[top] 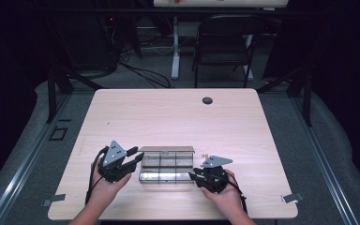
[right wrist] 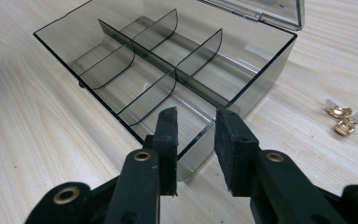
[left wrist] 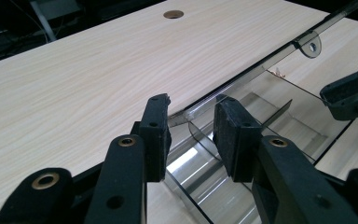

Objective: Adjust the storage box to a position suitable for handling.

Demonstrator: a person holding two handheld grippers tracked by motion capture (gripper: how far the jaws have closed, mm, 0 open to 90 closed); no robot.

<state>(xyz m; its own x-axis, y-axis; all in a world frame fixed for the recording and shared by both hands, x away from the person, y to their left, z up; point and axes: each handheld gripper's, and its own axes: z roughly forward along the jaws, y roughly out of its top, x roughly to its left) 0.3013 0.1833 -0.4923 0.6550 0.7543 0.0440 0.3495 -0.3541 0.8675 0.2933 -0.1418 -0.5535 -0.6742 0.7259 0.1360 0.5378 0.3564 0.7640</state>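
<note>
Straddling lid at 9 o'clock with left gripper, box wall at 3 o'clock with right gripper, both unclenched. Next, pinch lid shut

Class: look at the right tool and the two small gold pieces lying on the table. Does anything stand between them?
No. The gold pieces lie on bare table beside the box, off to one side of the right tool; nothing visible stands between them.
</note>
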